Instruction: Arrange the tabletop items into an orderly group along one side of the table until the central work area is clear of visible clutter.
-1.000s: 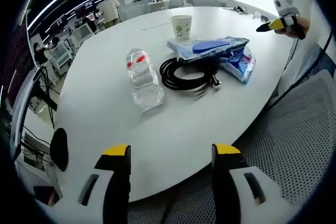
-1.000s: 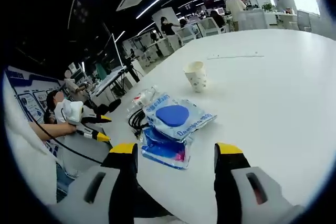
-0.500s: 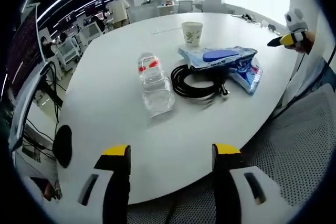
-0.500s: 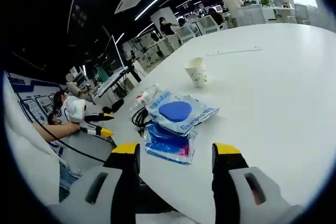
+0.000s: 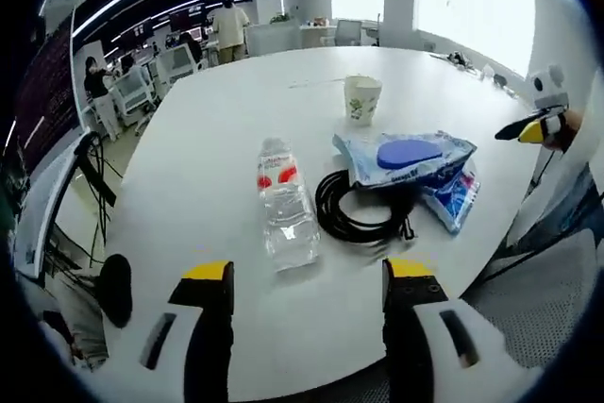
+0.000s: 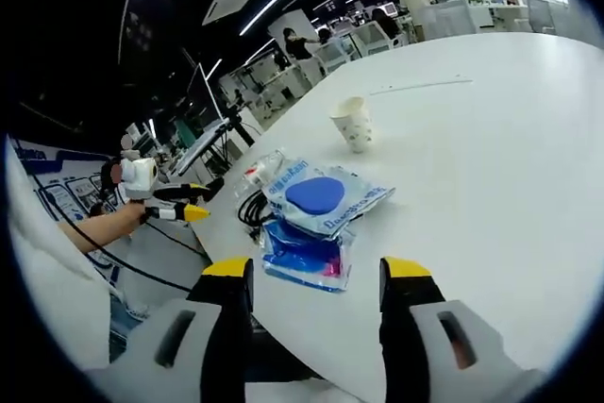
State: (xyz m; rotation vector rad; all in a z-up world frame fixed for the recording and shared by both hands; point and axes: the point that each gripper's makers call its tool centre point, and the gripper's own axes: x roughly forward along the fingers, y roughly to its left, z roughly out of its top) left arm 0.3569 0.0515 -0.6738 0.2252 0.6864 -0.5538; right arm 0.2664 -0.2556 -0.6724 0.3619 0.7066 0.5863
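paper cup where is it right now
In the left gripper view the paper cup stands upright on the white table, just beyond the blue packets and apart from them; the bottle lies nearer the camera.

1. Black cable coil (image 5: 363,214): its far arc lies under the upper blue packet (image 5: 404,158) in the left gripper view; in the right gripper view little more than a dark edge shows beside the packets.
2. Lower blue packet (image 6: 304,255): partly covered by the upper packet; print too small to read.
3. Clear bottle (image 6: 260,171): mostly hidden behind the packets in the right gripper view.
4. Paper cup (image 5: 361,99): pattern too small to make out.
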